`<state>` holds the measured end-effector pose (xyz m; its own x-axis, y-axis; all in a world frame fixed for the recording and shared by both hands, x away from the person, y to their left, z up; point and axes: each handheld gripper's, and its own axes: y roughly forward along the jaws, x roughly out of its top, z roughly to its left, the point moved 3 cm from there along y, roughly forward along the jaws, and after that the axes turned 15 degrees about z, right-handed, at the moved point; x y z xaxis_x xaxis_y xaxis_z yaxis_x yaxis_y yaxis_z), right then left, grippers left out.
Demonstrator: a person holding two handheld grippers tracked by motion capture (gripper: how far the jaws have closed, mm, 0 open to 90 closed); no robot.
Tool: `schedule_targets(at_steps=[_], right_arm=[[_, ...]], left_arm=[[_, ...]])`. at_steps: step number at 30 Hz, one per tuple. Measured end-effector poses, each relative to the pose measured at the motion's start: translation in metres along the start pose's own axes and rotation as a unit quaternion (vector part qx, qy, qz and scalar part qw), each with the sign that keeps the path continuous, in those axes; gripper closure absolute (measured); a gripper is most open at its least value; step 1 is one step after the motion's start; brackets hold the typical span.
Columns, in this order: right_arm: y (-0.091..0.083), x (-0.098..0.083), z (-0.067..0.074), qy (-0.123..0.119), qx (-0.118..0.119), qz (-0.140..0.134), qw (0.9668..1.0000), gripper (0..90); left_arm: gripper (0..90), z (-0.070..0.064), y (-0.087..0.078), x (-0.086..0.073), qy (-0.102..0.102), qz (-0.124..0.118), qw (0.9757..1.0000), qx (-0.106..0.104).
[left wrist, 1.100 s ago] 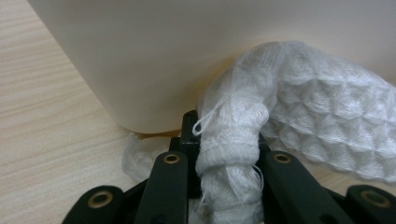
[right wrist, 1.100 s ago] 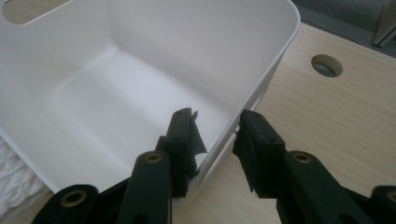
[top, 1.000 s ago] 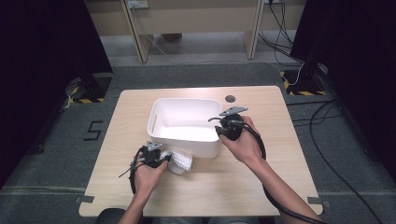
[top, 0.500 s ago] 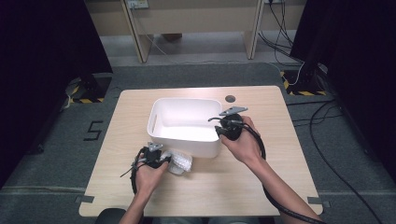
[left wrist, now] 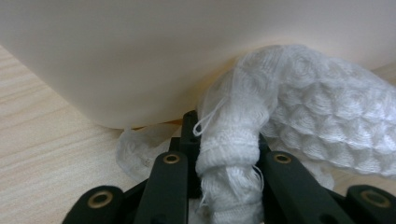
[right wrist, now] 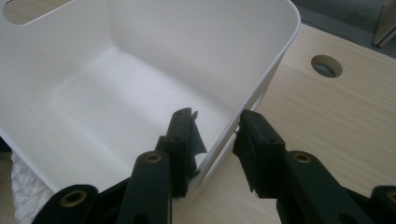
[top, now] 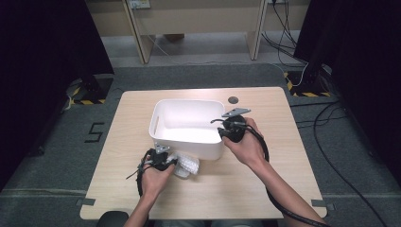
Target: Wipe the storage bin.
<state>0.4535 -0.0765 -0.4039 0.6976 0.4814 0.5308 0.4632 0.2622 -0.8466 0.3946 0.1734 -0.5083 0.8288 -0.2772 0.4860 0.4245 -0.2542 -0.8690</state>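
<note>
Against the tub's (top: 189,142) near wall, left fingers (left wrist: 224,154) pinch a white cloth (top: 187,164); right fingers (right wrist: 217,135) straddle its rim.

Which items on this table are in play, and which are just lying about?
In play:
- white knitted cloth, clamped in left gripper
- white plastic bin, right gripper straddling its wall

Lying about:
- cable hole in the wooden table
- floor cables

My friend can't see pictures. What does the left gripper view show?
The left gripper is shut on a bunched white knitted cloth, which lies on the pale wooden table against the white plastic tub's wall.
</note>
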Motion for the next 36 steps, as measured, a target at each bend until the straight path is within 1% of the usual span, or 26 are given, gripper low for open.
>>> schedule_targets(at_steps=[4,12,17,21,28,36], right_arm=[[0.0,0.0,0.0,0.0,0.0,0.0,1.0,66.5],[0.0,0.0,0.0,0.0,0.001,-0.001,1.0,66.5],[0.0,0.0,0.0,0.001,0.001,-0.001,1.0,66.5],[0.0,0.0,0.0,0.001,0.001,-0.001,1.0,66.5],[0.0,0.0,0.0,0.002,0.001,-0.001,1.0,66.5],[0.0,0.0,0.0,0.002,0.002,-0.001,1.0,66.5]], left_arm=[[77.0,-0.001,-0.003,0.001,-0.001,-0.006,1.0,0.001],[77.0,-0.004,-0.017,0.006,0.005,-0.019,0.9998,0.001],[77.0,-0.006,-0.025,0.008,0.003,-0.031,0.9995,0.0],[77.0,-0.006,-0.033,0.011,0.007,-0.037,0.9993,0.002],[77.0,-0.008,-0.046,0.018,0.007,-0.05,0.9987,-0.002],[77.0,-0.01,-0.052,0.021,0.009,-0.055,0.9984,-0.001]])
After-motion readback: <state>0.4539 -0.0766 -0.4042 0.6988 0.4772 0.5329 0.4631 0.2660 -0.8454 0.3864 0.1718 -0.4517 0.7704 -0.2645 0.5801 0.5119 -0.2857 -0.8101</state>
